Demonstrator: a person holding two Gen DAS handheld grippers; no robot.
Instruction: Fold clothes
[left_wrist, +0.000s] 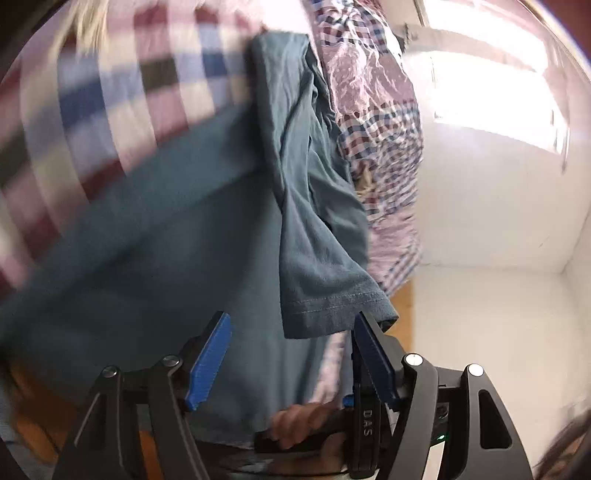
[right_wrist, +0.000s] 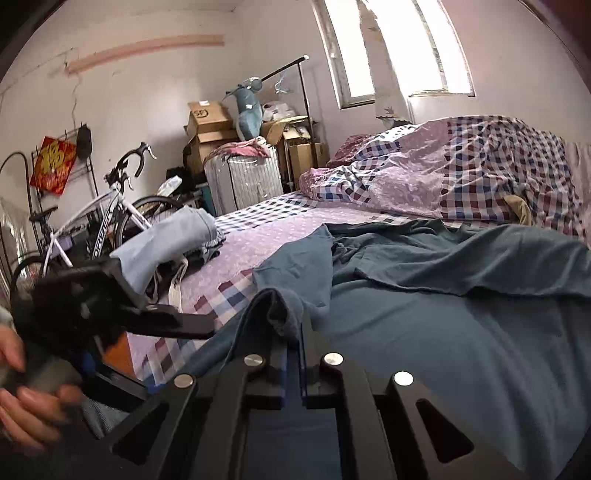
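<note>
A teal T-shirt (right_wrist: 443, 332) lies spread on the bed, its upper part rumpled. My right gripper (right_wrist: 293, 325) is shut on a raised fold of the shirt's near edge, and the cloth bunches above its blue pads. In the left wrist view the picture is rolled sideways. There my left gripper (left_wrist: 291, 325) stands open over the shirt (left_wrist: 177, 236) with nothing between its blue pads. The hem of a sleeve (left_wrist: 332, 306) hangs just beyond its right finger. From the right wrist view the left gripper (right_wrist: 166, 299) is a blurred black shape at the left, held by a hand (right_wrist: 22, 410).
A checked and lilac quilt (right_wrist: 461, 173) is heaped at the head of the bed. Light blue jeans (right_wrist: 170, 240) lie in a pile at the bed's left edge. Beyond them stand a bicycle (right_wrist: 110, 206), a wrapped suitcase (right_wrist: 243, 181) and stacked boxes (right_wrist: 210, 125). A window (right_wrist: 391, 48) is behind.
</note>
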